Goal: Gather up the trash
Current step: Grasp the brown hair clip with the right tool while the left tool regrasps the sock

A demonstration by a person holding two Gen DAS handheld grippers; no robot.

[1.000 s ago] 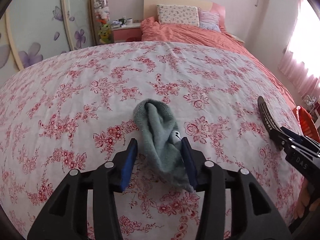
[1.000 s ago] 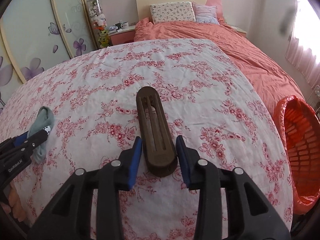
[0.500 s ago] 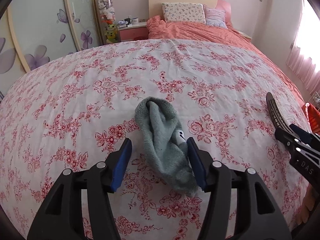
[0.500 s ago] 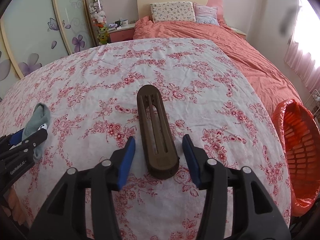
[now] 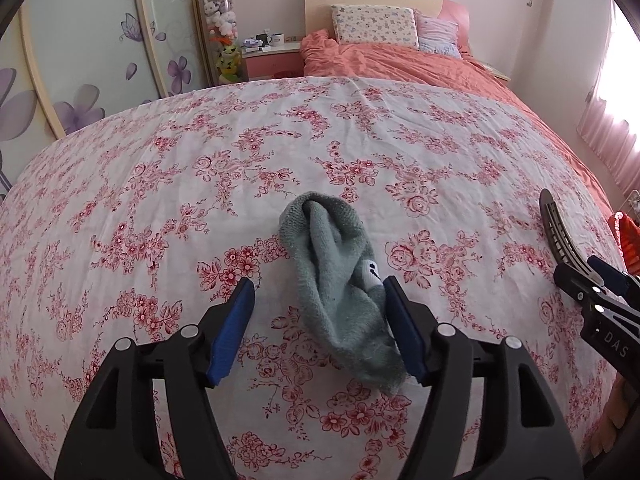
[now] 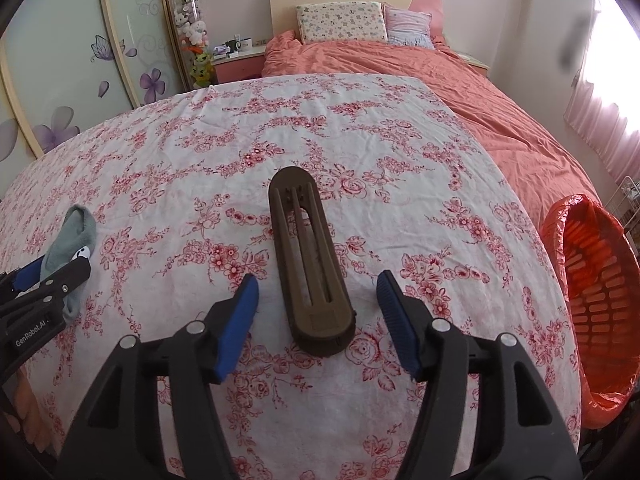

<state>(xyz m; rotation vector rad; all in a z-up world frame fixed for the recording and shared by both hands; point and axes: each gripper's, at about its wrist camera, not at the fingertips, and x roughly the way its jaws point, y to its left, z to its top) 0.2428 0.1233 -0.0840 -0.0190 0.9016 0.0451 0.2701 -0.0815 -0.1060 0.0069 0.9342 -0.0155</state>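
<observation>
Currently catalogued, bed [image 5: 168, 168] with white red-floral sheet, filling most of both views.

Left claw [image 5: 320, 320]: lower centre of left view, jaws opening. Grey sock [image 5: 340, 280] lying between the blue pads [image 5: 234, 332], crumpled, on the sheet; right pad at the sock's edge, contact not certain; left pad clear of it, bare sheet in the gap. Not gripped.

Right claw [image 6: 316, 316]: lower centre of right view, jaws opening. Brown slotted oblong piece [image 6: 308, 264] flat on the sheet between the pads [image 6: 236, 324], clear gaps on both sides. Not gripped.

Cross-views: right claw at right edge of left view [image 5: 596, 280], brown piece [image 5: 556, 228] ahead of it; left claw at left edge of right view [image 6: 44, 280], sock [image 6: 72, 240] beside it.

Orange-lined basket [image 6: 592, 280]: right edge of right view, off the bed's side, mouth facing the camera.

Open room: wide bare sheet above both items, toward upper frame. Coral duvet [image 6: 460, 92] beyond the sheet's far edge, pillows [image 6: 344, 24] at headboard. Wardrobe doors with purple flowers [image 5: 80, 80] upper left.
</observation>
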